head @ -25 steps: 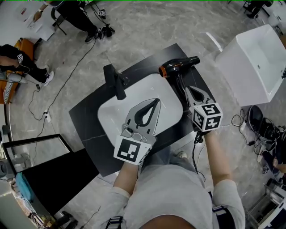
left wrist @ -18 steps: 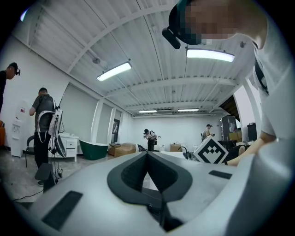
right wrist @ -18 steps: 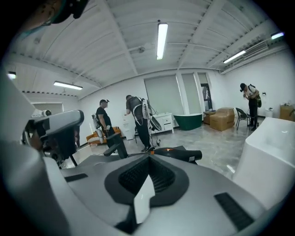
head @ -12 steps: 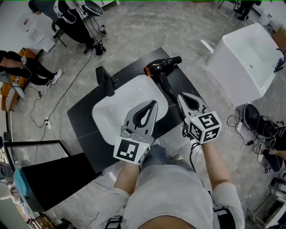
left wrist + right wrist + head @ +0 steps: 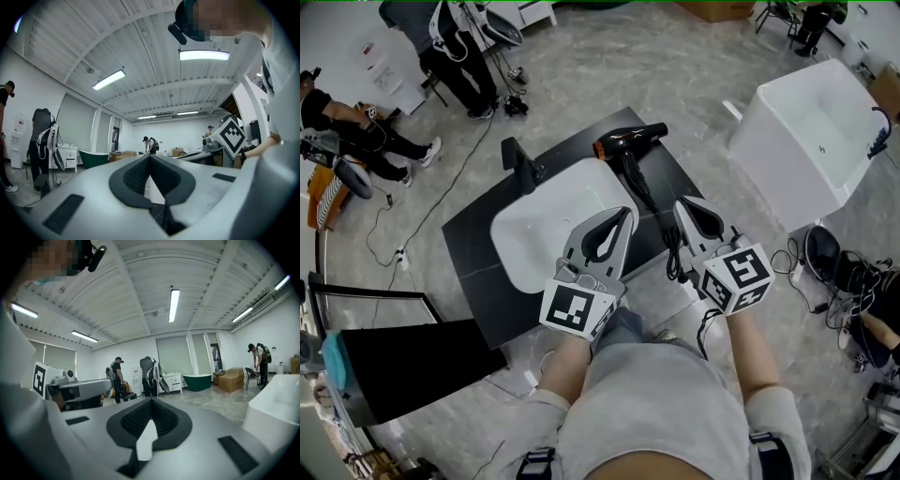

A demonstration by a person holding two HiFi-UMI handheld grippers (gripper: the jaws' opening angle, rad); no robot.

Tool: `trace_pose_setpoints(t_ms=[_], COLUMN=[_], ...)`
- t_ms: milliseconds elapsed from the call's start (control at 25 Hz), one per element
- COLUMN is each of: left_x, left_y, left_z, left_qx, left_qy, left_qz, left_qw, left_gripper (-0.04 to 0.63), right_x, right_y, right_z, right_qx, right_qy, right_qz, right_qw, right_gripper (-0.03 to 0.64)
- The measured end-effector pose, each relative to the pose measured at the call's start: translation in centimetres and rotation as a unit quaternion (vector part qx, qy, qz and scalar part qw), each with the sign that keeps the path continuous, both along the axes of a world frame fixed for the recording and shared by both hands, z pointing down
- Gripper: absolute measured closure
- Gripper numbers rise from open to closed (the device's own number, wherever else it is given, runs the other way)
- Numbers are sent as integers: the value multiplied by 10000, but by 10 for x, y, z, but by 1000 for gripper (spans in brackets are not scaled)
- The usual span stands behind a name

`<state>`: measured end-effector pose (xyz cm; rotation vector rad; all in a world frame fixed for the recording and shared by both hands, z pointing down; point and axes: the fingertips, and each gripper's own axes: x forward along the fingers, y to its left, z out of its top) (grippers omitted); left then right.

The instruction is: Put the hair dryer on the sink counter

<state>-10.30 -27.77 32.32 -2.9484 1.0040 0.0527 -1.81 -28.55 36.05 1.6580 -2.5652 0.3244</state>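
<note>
The hair dryer point(image 5: 630, 142) lay flat on the black worktop point(image 5: 478, 234), just beyond the right gripper point(image 5: 681, 202), its cord point(image 5: 667, 242) trailing beside it. That gripper and the left gripper point(image 5: 627, 213) were both pinched shut on nothing. I reckoned any retreat should stay clear of the cord.

Right gripper point(image 5: 683, 204) (jaws together) withdrew from hair dryer point(image 5: 628, 142).

Open above the basin point(image 5: 534, 234). Blocked at its far-left rim by 1 faucet point(image 5: 521, 161). Narrowed on the counter point(image 5: 478, 272), right strip, by hair dryer point(image 5: 626, 142) and cord point(image 5: 670, 246). Passable between it and the tub point(image 5: 806, 141).
</note>
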Motion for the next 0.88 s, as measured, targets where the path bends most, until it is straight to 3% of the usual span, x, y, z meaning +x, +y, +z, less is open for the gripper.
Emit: trace_pose_setpoints(t_ms=[480,880], left_x=[11,14], left_y=[38,66], left_z=[-16,-22], left_qx=[223,295], left_qy=[28,20], left_qz=[-111,-165], left_qw=[9997,9994], left_gripper=[583,583], right_x=[11,12], right_y=[55,86], right_z=[-31,-40], right_qx=[505,658], right_qy=[-161,-345], right_qz=[-49,-207], right_qw=[9986,9970], right_gripper=[607,607])
